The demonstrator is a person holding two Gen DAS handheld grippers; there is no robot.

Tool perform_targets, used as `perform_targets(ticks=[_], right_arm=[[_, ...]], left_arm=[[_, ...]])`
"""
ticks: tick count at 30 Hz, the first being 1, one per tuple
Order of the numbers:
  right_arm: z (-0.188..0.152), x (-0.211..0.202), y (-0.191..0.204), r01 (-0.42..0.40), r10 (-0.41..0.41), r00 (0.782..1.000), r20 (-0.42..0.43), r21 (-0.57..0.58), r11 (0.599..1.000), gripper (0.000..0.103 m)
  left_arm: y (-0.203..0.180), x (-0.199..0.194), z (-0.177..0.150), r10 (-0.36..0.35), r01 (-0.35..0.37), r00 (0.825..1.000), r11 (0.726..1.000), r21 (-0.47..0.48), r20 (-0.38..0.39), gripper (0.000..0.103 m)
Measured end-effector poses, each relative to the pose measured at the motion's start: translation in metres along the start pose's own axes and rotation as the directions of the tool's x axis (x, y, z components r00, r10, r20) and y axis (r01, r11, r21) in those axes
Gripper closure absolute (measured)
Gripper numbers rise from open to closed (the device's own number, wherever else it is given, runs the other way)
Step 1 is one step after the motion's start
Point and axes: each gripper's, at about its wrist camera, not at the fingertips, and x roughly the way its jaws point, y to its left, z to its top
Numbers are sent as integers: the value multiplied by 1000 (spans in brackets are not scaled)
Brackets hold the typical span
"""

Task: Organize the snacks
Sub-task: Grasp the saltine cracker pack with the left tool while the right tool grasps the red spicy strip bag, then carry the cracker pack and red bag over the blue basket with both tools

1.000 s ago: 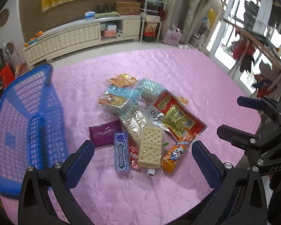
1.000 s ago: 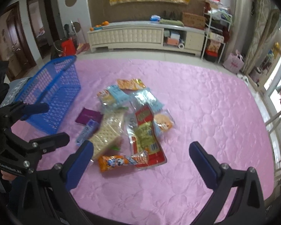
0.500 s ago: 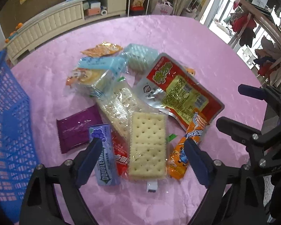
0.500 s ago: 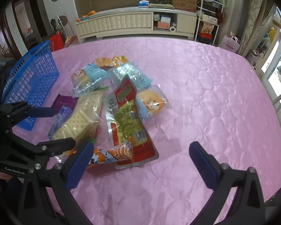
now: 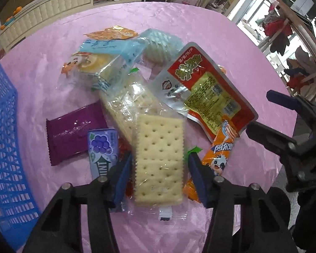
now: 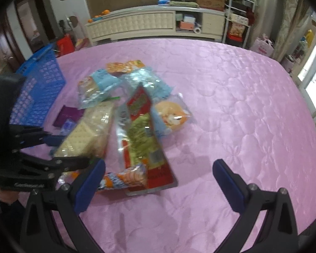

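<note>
On the pink cloth [image 5: 200,31], the left gripper [image 5: 159,169] is closing around the cracker pack [image 5: 159,158] on the snack pile, right gripper [image 6: 158,181] wide and empty, and a hard squeeze might break the crackers.

Snack pile [image 5: 149,97] crowded at centre, blue basket [image 5: 2,139] blocking left, pink cloth [image 6: 231,105] open right

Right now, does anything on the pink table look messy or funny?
Yes. The snacks lie in a jumbled heap, overlapping, like the cracker pack on top of others, while the blue basket beside them looks empty as far as shown.
</note>
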Motion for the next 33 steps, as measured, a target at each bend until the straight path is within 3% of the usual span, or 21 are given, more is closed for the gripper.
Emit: perform_targets(ticks=[5, 16, 25, 31, 33], right_arm=[[3, 3, 0, -34, 34, 999, 22, -11, 999, 0], [18, 33, 2, -82, 82, 996, -38, -6, 997, 9], [16, 51, 2, -78, 74, 989, -125, -23, 997, 67], [10, 39, 16, -65, 59, 994, -92, -56, 996, 91], [10, 30, 18, -74, 70, 995, -67, -54, 996, 95]], left_arm=[[8, -18, -3, 34, -32, 997, 999, -28, 68, 64], [15, -44, -6, 28, -28, 989, 1000, -8, 142, 64], [9, -30, 0, 27, -25, 989, 1000, -17, 142, 64], [10, -37, -4, 32, -29, 988, 999, -23, 148, 64], [10, -45, -7, 36, -33, 987, 999, -23, 157, 64]])
